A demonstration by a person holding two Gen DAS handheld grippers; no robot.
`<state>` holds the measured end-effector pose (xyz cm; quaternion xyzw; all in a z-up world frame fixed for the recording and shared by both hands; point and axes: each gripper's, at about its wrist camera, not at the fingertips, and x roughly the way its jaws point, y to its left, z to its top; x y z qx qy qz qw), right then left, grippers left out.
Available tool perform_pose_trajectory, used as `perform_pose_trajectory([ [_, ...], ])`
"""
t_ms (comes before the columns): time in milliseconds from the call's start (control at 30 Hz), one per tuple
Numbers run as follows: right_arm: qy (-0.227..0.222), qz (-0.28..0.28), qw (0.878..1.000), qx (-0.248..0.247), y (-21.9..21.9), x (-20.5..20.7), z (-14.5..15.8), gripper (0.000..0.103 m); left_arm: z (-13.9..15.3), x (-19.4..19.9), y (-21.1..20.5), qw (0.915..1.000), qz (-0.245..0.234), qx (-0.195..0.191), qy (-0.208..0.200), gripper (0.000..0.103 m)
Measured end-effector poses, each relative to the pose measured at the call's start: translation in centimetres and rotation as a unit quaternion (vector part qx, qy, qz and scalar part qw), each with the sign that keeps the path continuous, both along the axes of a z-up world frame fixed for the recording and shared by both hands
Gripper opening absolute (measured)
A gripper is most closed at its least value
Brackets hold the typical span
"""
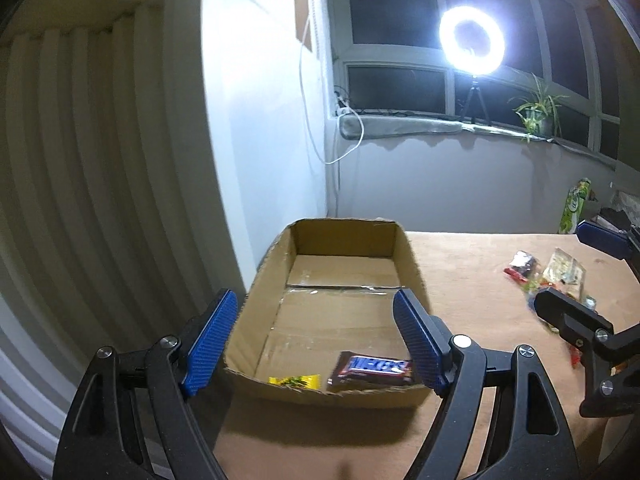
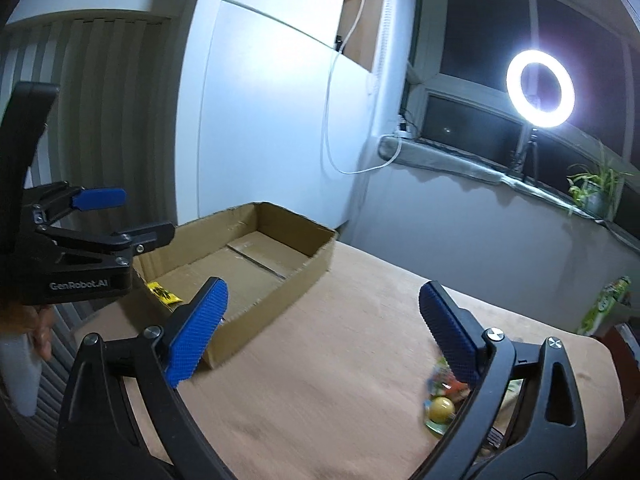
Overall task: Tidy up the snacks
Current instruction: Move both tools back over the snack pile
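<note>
Left wrist view looks along the left tool (image 1: 316, 336), whose blue ribbed pads (image 1: 210, 342) stand wide apart with nothing between them, poised over the near end of an open, shallow brown cardboard box (image 1: 412, 264). Inside the box, against its near wall, lie a brown chocolate bar wrapper with blue and white lettering (image 1: 370, 370) and, just to its left, a small yellow snack packet (image 1: 295, 381). The box sits at the left edge of a light brown wooden tabletop (image 1: 472, 300). Farther right on the tabletop lies a loose cluster of small wrapped snacks, silver, red and clear (image 1: 548, 276), well apart from the box. The right tool (image 1: 576, 272) enters from the right edge, above that cluster. Right wrist view shows the right tool (image 2: 324, 332) with its jaws spread wide and empty over bare tabletop, a few colourful snacks blurred beside and partly behind its right pad. The box lies ahead to the left, with the left tool over its near left corner. Behind the tabletop are a white wall, a dark window, a glowing white ring light on a small tripod (image 1: 472, 36), a green potted plant (image 1: 536, 110) on the sill, and a green printed bag (image 1: 574, 206) at the tabletop's far right.
</note>
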<state>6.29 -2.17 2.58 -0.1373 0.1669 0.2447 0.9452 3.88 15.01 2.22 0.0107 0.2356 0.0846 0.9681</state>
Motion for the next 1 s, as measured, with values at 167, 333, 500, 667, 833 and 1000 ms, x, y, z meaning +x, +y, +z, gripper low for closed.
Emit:
perform_pose_trajectory([
  [167,-0.005,-0.057,0.998,-0.034,-1.9,-0.6,0.2,0.103,0.3,-0.4,-1.4,0.9999,-0.010,0.001,0.000,0.080],
  [333,0.009,-0.102,0.994,-0.037,-5.0,-0.6,0.1,0.103,-0.6,-0.9,-3.2,0.9995,-0.026,-0.011,0.013,0.080],
  [500,0.011,-0.121,0.992,-0.023,-7.9,-1.1,0.2,0.103,-0.8,-1.2,-5.6,0.9986,-0.048,-0.006,0.022,0.080],
  [667,0.011,-0.128,0.992,-0.009,-10.3,-1.7,0.3,0.103,-0.9,-1.2,-7.8,0.9977,-0.061,0.008,0.029,0.080],
  [833,0.014,-0.136,0.991,0.005,-12.3,-1.8,0.2,0.103,-0.8,-1.2,-9.9,0.9965,-0.073,0.022,0.034,0.080],
  [1000,0.019,-0.145,0.989,0.017,-14.2,-1.8,-0.2,0.103,-0.9,-1.1,-11.7,0.9953,-0.083,0.034,0.038,0.080],
])
